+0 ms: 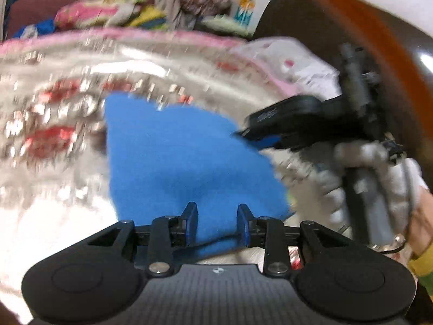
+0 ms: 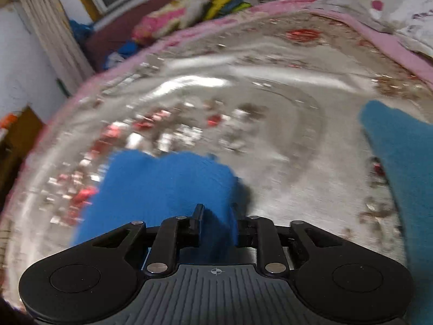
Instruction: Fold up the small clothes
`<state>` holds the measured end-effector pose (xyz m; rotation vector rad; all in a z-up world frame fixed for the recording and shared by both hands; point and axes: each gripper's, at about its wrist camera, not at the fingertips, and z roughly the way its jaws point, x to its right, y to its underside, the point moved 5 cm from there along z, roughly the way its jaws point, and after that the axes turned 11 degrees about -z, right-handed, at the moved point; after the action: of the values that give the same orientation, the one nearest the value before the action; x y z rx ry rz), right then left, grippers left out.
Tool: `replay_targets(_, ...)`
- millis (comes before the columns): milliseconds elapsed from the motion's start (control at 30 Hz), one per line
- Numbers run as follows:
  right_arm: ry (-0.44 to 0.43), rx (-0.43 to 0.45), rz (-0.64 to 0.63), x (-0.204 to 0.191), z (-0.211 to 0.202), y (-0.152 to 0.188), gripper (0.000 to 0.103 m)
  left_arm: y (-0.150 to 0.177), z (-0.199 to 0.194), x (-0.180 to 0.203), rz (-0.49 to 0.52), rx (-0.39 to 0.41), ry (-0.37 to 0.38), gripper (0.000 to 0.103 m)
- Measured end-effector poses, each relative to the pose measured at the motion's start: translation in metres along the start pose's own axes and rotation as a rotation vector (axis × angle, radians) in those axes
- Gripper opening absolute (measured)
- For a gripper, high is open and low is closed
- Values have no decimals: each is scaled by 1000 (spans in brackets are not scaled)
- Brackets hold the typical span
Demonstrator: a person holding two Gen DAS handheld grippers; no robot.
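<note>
A bright blue knitted garment lies on a shiny floral bedspread. My left gripper sits at the garment's near edge. Its jaws stand apart with the cloth lying between them, and neither pad visibly presses on it. In the right wrist view the same blue garment bunches up between the jaws of my right gripper, filling the gap and covering part of the right finger. In the left wrist view the right gripper meets the garment's right edge, held by a white-gloved hand.
A teal cloth lies at the right of the bedspread. A spotted pillow rests at the far right corner. Piles of coloured clothes line the wall beyond the bed. Both views are blurred.
</note>
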<state>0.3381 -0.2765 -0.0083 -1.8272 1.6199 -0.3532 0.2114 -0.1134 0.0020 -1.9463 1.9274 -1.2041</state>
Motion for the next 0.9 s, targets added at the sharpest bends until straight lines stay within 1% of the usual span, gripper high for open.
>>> replay_targets(67,-15,-3,38,6,2,3,26,3,4,-7,-23,-20,-3,37)
replay_targets(133,18,5,0,2,-4,3,26,6,-2,-6,-24,-17,1,37)
replay_targets(200,54,35,-26,-2,-16,4,26,3,-7,-3,-9,-5,1,37)
replay_targets(233,58,64,-30,-6,-27,6,26,1,-12,-1,0,6,2,37)
replay_targets(300,25,101,-37,-14,-45,14,26,-4,-18,1,13,22,1,38)
replay_targets(333,-11,112,-39,-21,-55,21,26,-6,-20,2,21,30,-3,38)
replay_targets(400,-54,113,-56,-30,-65,33,26,-12,-24,2,37,52,-15,38)
replay_targets(433,-56,107,-68,-33,-66,39,26,-14,-26,2,45,64,-24,38)
replay_targets(533,15,78,-91,-32,-57,53,26,-21,-26,-3,24,76,-34,40)
replay_targets(600,9,73,-39,-23,-51,59,26,-20,-24,-8,12,71,-47,42)
replay_targets(667,1,78,-2,-14,-51,64,28,-18,-16,-13,20,42,-79,42)
replay_targets(767,-4,66,-21,-10,-50,70,29,-9,-5,-19,9,-11,-99,42)
replay_targets(833,-13,63,-11,-10,-49,73,30,-7,-5,-18,6,-8,-109,42)
replay_targets(900,-21,64,-2,-10,-51,74,30,-7,-9,-16,-2,-2,-99,42)
